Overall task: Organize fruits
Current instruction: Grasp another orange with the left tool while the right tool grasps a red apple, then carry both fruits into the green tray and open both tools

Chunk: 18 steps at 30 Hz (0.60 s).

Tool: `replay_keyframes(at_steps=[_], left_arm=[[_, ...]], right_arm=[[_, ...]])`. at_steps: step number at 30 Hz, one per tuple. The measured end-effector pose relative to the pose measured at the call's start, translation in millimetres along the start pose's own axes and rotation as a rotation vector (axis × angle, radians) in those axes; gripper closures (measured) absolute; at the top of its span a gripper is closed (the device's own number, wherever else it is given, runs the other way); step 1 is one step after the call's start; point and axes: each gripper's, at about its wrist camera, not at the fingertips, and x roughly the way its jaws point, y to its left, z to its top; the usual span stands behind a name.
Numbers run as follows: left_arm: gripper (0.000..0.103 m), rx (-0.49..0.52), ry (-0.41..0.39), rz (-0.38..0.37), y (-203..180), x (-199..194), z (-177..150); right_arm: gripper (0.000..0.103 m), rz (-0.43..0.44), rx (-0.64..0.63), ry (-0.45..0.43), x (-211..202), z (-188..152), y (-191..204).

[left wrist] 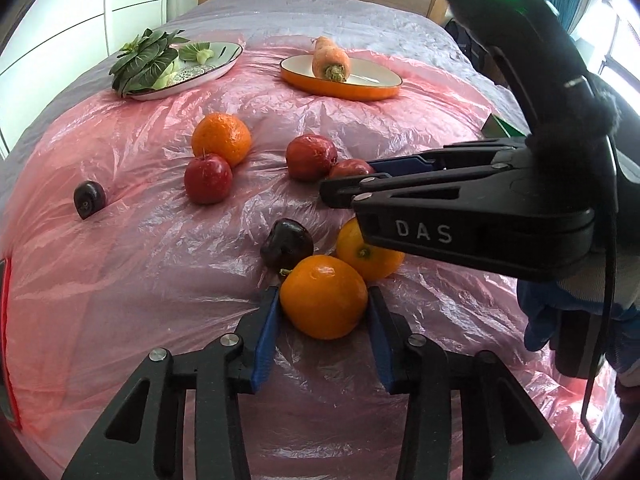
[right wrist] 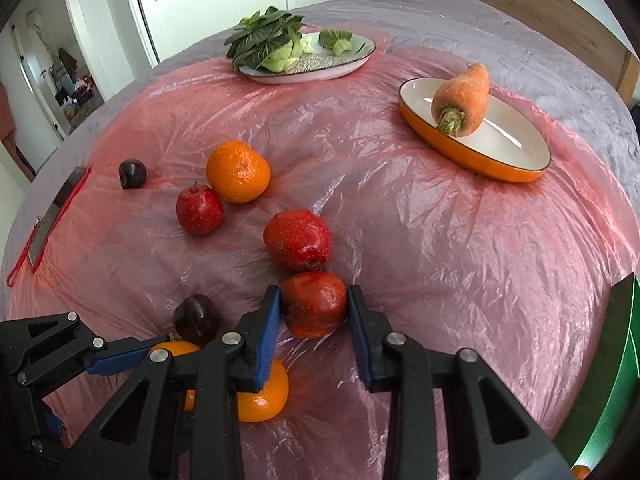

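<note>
**Sorting barely begun: two fruits in the jaws, none yet set apart**

The left gripper (left wrist: 324, 312) had its blue pads against both sides of a round orange tangerine (left wrist: 323, 297) nearest the camera, clenched on it while the fruit sat on the crinkled pink plastic sheet (left wrist: 140, 264). The right gripper (right wrist: 313, 322) was likewise closed around a wrinkled dark-red apple (right wrist: 314, 305), its pads touching the skin on each side; that apple also rested on the sheet, not lifted.

Everything else lay loose. A second orange tangerine (left wrist: 366, 254) and a dark purple plum (left wrist: 286, 243) sat touching the held tangerine. Farther back were a larger red apple (right wrist: 298, 240), a small shiny red apple (right wrist: 199, 209) beside a big orange mandarin (right wrist: 238, 171), and another dark plum (right wrist: 132, 173) off alone towards the left edge.

Of the two dishes at the far side, the oval orange-rimmed dish (right wrist: 516, 174) held only a stubby carrot (right wrist: 462, 98), and the patterned white plate (right wrist: 360, 50) held leafy greens (right wrist: 264, 38). No fruit was grouped or placed anywhere, so by my reading the work stood at its first pick, with eight fruits left to arrange. Where they belong the pictures did not show.
</note>
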Motion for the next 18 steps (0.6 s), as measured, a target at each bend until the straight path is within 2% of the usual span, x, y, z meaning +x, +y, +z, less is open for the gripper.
replay_keyframes(at_steps=[3,11,18], left_arm=[[0.067,-0.015,-0.004,-0.009,0.6,-4.3,0.8],[0.067,-0.028,-0.018,-0.019,-1.3,-21.4,0.9],[0.067,-0.020,-0.024,-0.010,-3.7,-42.9,-4.7]], right_arm=[[0.055,0.023,0.030,-0.024,-8.3,-0.5,-3.3],[0.055,0.014,0.055,-0.081,-43.0,0.4,-7.0],[0.055,0.005,0.074,-0.103,-76.6,-16.5,-5.8]])
